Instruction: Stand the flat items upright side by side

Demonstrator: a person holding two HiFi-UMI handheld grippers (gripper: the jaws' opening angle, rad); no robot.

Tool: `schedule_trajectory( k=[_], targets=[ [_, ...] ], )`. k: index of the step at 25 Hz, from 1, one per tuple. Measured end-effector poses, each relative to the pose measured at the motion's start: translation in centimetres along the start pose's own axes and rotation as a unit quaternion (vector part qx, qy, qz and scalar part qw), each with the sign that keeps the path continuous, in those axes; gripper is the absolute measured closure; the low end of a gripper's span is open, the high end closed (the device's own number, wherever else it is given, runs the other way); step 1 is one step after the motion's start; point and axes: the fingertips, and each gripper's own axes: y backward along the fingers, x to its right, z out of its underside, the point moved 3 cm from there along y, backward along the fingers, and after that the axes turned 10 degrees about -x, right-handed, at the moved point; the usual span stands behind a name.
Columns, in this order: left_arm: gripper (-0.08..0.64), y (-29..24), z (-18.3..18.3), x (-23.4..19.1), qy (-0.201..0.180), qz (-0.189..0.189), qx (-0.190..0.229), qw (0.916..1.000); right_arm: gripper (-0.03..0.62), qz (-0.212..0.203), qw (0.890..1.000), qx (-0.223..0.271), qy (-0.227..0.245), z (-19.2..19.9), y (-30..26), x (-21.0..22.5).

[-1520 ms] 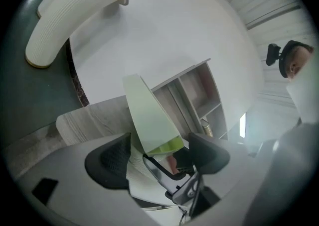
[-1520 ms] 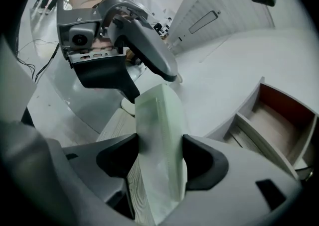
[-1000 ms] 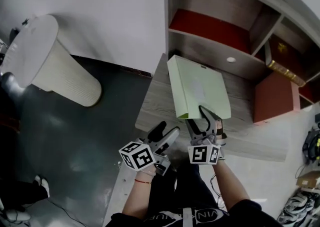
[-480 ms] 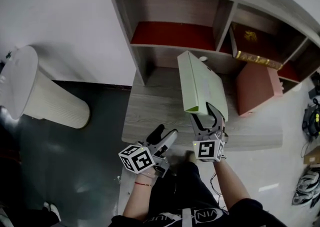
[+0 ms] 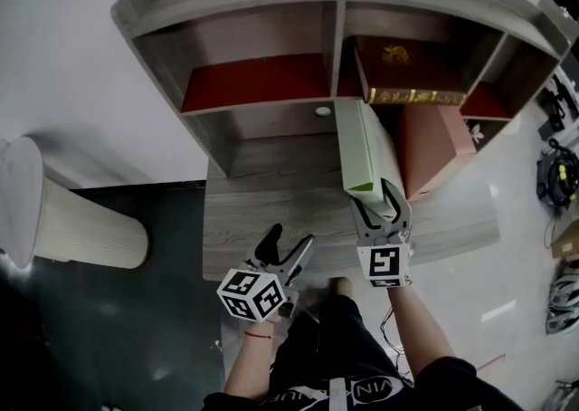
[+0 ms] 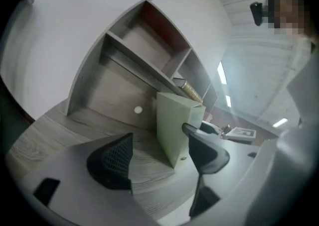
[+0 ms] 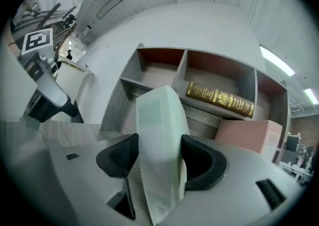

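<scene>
Right gripper (image 5: 375,202) jaws clenched on pale green flat box (image 5: 358,151) — held on edge at the worktop (image 5: 258,210), just beside the pink box (image 5: 436,148), to stand alongside. Left gripper (image 5: 291,240) jaws released, empty.

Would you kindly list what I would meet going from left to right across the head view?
white ribbed bin → left gripper → green box → pink box
</scene>
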Motion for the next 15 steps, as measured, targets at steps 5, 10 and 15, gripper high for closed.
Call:
schedule_trajectory(
  k=[5, 10, 15],
  targets=[
    [0.213, -1.5, -0.7, 1.0, -0.012, 0.014, -0.005, 0.9998, 0.311, 0.004, 0.999, 0.015, -0.034, 0.2, 0.8, 1.6],
    [0.213, -2.5, -0.6, 1.8, -0.010, 0.026, -0.013, 0.9995, 0.311, 0.017, 0.992, 0.050, -0.116, 0.7, 1.8, 4.6],
    [0.213, -3.4, -1.0, 2.6, -0.016, 0.035, -0.018, 0.9991, 0.308, 0.015, 0.988, 0.051, -0.145, 1.4, 2.3, 6.3]
  ],
)
